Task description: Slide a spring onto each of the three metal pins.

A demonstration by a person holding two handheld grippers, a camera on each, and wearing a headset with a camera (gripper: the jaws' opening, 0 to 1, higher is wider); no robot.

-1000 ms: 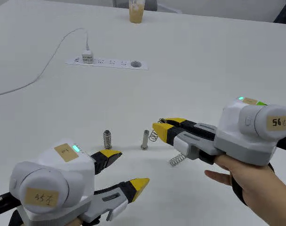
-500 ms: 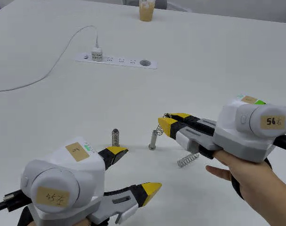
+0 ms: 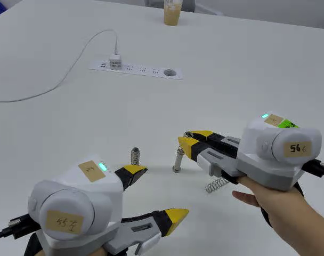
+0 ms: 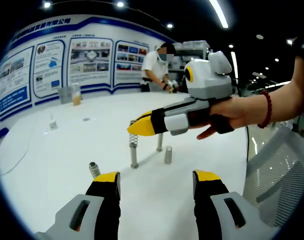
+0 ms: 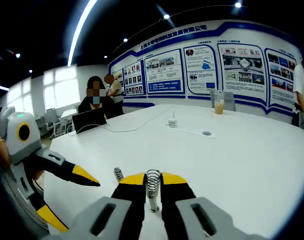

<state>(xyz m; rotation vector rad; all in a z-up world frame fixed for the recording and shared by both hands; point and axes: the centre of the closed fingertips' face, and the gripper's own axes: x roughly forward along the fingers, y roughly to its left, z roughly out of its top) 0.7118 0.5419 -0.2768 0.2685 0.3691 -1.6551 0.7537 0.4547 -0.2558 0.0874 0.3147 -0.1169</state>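
At a white table (image 3: pixel 247 80), the right gripper (image 3: pixel 186 143) is clamped on a spring (image 5: pixel 153 190) and holds it upright over a bare pin (image 3: pixel 177 160) that stands directly below its tips. In the right gripper view the coil is squeezed between the two yellow jaws, with the pin's shaft just beneath. Whether the lowest turn has started over the pin's top, we cannot tell. We judge that the grip is taken high on the coil so the open lower end hangs free to take the pin as the tool comes down. The left gripper (image 3: pixel 155 193) hangs on the near side of the pins, its jaws spread wide with nothing between them. As we read it, it is held back to leave the working tool room while staying close enough to steady a pin. Just ahead of its left jaw stands a second pin (image 3: pixel 135 156), already wearing its spring. A loose spring (image 3: pixel 216 185) lies flat on the table under the body of the right gripper, presumably kept there for the last pin. In the left gripper view a third pin (image 4: pixel 159 142) stands bare just behind the right gripper's tips. By our count one pin of three is finished, the second is in hand, and the move to come calls for a straight, gentle descent so the coil does not cock sideways or tip the pin. Far ahead of both tools, a power strip (image 3: pixel 135 69) and a cup (image 3: pixel 172 13) play no part.
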